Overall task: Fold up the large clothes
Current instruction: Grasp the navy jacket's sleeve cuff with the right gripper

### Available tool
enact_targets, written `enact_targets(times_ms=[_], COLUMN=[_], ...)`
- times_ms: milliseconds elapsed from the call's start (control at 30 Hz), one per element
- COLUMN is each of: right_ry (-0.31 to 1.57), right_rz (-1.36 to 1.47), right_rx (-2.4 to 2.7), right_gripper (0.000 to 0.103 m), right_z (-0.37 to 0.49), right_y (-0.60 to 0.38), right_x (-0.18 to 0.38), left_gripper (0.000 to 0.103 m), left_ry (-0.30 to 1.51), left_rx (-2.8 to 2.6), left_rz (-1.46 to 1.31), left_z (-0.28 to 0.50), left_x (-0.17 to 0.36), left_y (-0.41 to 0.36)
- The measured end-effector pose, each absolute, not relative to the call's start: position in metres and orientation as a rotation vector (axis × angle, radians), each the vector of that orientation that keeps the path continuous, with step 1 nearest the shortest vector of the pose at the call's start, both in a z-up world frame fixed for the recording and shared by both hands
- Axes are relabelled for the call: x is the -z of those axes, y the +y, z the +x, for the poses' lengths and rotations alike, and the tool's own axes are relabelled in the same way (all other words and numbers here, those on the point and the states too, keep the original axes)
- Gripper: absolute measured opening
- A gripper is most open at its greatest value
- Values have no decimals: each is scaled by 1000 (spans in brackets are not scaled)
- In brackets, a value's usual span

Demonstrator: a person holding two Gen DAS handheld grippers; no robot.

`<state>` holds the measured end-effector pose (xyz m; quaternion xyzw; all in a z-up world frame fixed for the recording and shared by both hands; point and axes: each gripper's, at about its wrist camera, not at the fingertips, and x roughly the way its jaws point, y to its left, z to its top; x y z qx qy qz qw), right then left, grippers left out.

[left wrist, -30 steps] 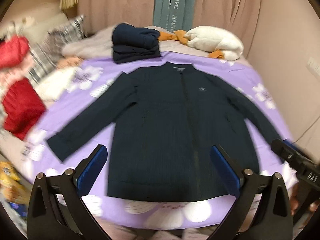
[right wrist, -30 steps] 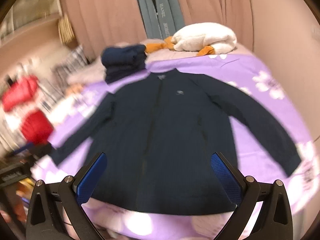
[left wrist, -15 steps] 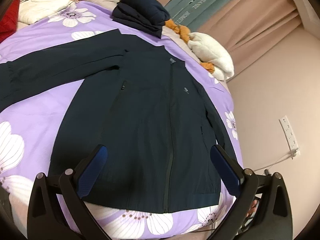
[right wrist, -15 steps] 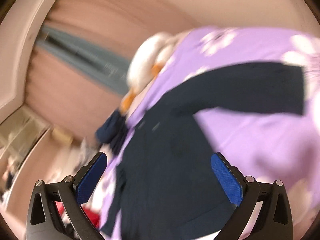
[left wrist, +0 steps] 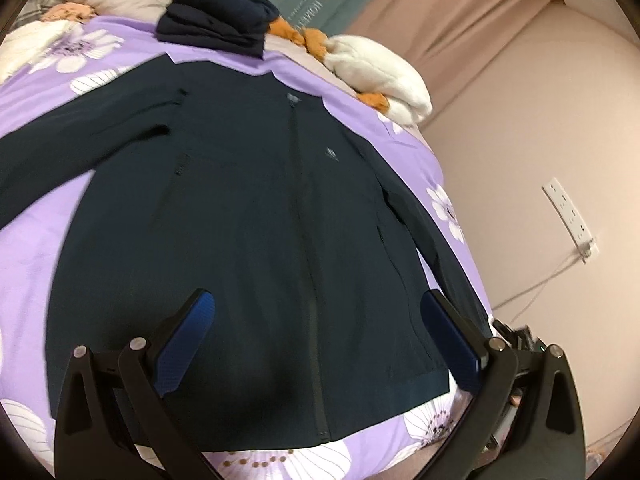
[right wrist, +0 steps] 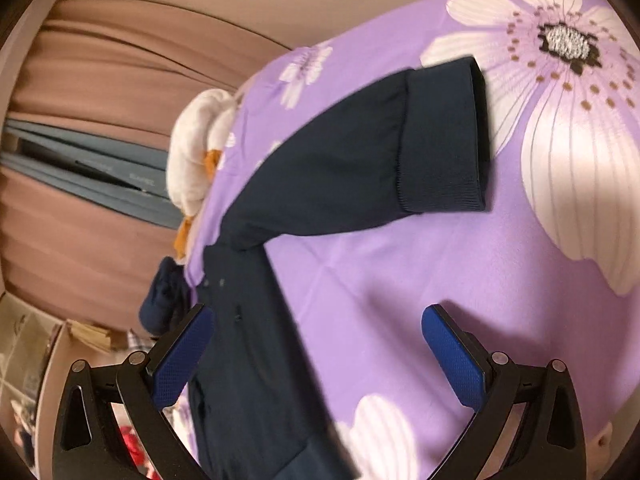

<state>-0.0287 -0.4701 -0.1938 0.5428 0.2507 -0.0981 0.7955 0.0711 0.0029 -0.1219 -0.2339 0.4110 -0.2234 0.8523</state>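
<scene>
A dark navy zip jacket [left wrist: 260, 220] lies flat, front up, on a purple flowered bedspread [left wrist: 36, 208], sleeves spread to both sides. My left gripper [left wrist: 316, 340] is open and empty, hovering over the jacket's lower hem. In the right wrist view the jacket's right sleeve [right wrist: 360, 160] with its ribbed cuff [right wrist: 444, 136] lies on the bedspread [right wrist: 400, 280]. My right gripper [right wrist: 316, 356] is open and empty, above the bedspread between the sleeve and the jacket's body [right wrist: 248, 360].
A folded navy pile [left wrist: 216, 20] and a white and orange plush toy [left wrist: 376, 72] lie at the head of the bed. A wall with a socket and cable [left wrist: 568, 216] runs along the right side. Pink curtains [right wrist: 80, 80] hang behind.
Both grippers have moved closer to the jacket. The right gripper swung to the right and tilted, so its view went from the whole jacket to the right sleeve and cuff.
</scene>
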Motion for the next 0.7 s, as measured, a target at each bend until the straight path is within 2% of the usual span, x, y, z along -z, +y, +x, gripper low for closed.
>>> enact_targets(times_ms=[233, 400, 467, 533, 567, 600, 633, 700], right_ry=[547, 455, 417, 422, 438, 444, 451, 453], right_rz=[1044, 1054, 1059, 1052, 1044, 1035, 1029, 1024], right_rx=[294, 405, 454, 502, 538, 563, 580, 599], right_gripper=[103, 102, 88, 63, 56, 42, 32, 22], right_z=[9, 29, 31, 33, 33, 33, 32, 30], right_y=[-488, -514, -521, -526, -529, -531, -534, -537], right_x=[197, 198, 197, 198, 199, 200, 201, 198], left_gripper=[103, 103, 103, 103, 103, 103, 103, 103], left_ry=[927, 944, 949, 955, 960, 963, 966, 969], left_rx=[432, 411, 398, 390, 388, 386, 385, 383], left_rz=[-489, -475, -459, -451, -451, -452, -452, -448], left_z=[84, 91, 94, 97, 99, 101, 101, 101], left_x=[134, 138, 139, 141, 142, 144, 144, 146], left_y=[-3, -6, -7, -7, -7, -7, -6, -5])
